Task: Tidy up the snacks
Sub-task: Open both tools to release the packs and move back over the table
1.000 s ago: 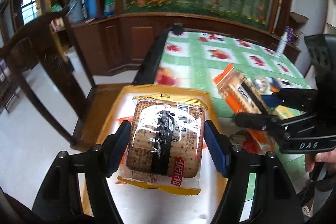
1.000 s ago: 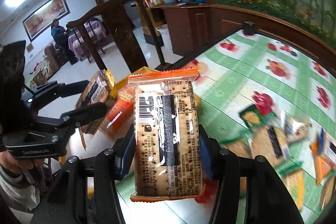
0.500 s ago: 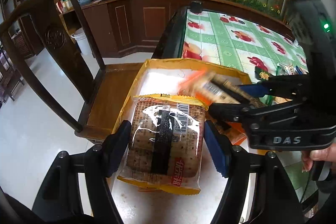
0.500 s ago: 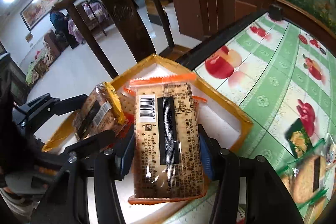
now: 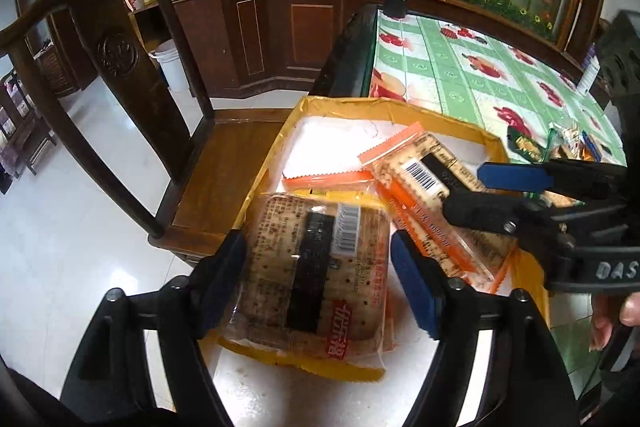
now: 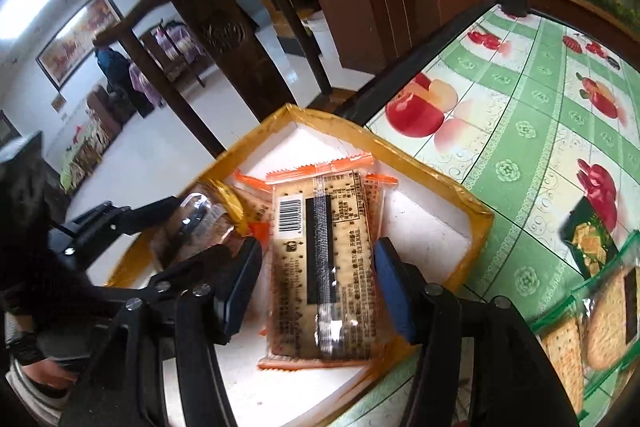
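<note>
1. Snacks first: a yellow pack (image 5: 320,263) of crackers sits between the pads of the left claw (image 5: 318,267), over the near edge of the box (image 5: 276,155), tilted, its lower end hanging past the rim.
2. That claw's jaws have just been opening; there's a sliver of daylight on each side of the pack, so the pads aren't pressing. Released.
3. Over to the right claw (image 6: 316,267): an orange pack (image 6: 320,263), barcode up, lies between its blue pads inside the box.
4. Its jaws have just been opening too, and gaps show both sides. Let go, pack resting on the white floor of the box, with other orange packs (image 6: 378,187) peeking out beneath its far end.
5. From the left camera, the orange pack (image 5: 432,195) lies slanted just beside the yellow one, with the right claw (image 5: 480,191) straddling its near end.
6. From the right camera, the left claw (image 6: 192,227) pokes in at the left, the yellow pack (image 6: 212,211) blurred between its fingers.
7. Box: yellow-taped rim, white lining, standing at the worktop (image 6: 532,131) edge on a green fruit-print cloth.
8. More snacks wait on the cloth at the right, green packs (image 6: 592,319) of crackers.
9. Behind the box, a dark wooden chair (image 5: 120,67) on a pale tiled floor.
</note>
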Action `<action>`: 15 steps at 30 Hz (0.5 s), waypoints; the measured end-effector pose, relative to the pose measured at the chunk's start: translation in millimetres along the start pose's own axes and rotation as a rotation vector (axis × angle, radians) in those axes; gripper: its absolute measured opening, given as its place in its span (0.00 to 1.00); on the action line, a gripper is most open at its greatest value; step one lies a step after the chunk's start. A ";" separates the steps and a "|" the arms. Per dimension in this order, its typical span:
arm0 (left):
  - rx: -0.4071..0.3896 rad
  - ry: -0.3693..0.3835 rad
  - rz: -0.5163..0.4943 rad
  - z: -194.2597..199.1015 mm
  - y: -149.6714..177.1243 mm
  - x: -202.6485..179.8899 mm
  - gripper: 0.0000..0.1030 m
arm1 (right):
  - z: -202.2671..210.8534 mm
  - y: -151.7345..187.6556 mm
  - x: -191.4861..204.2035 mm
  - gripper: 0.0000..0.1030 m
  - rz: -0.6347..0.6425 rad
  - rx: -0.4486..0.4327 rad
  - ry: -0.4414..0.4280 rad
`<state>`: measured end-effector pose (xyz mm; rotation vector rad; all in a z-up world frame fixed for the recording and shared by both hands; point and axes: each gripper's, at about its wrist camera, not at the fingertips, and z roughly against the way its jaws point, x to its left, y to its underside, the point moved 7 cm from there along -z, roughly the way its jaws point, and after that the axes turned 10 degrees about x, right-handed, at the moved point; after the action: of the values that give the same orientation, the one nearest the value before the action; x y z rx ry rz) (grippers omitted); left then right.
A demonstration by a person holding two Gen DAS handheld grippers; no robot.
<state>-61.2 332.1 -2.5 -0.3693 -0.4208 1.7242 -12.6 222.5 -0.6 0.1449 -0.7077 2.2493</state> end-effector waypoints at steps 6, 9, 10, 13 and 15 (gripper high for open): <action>-0.079 -0.031 -0.028 30.5 -4.0 -15.0 0.87 | 29.0 15.2 -6.7 0.68 0.012 -0.040 0.028; -0.102 -0.013 -0.044 42.3 -4.7 -31.5 0.87 | 48.8 28.1 -18.0 0.71 -0.005 -0.074 0.042; -0.108 -0.006 -0.050 44.9 -5.1 -37.6 0.87 | 52.4 30.7 -21.9 0.73 -0.014 -0.079 0.041; -0.120 0.019 -0.080 52.0 -6.8 -59.7 0.87 | 68.3 46.9 -37.9 0.75 -0.030 -0.100 0.054; -0.124 0.039 -0.101 54.4 -7.7 -78.3 0.87 | 75.5 55.7 -47.5 0.77 -0.037 -0.109 0.077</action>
<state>-65.1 252.5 50.3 -0.4627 -0.5107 1.5949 -26.4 121.1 23.3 0.0178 -0.7775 2.1634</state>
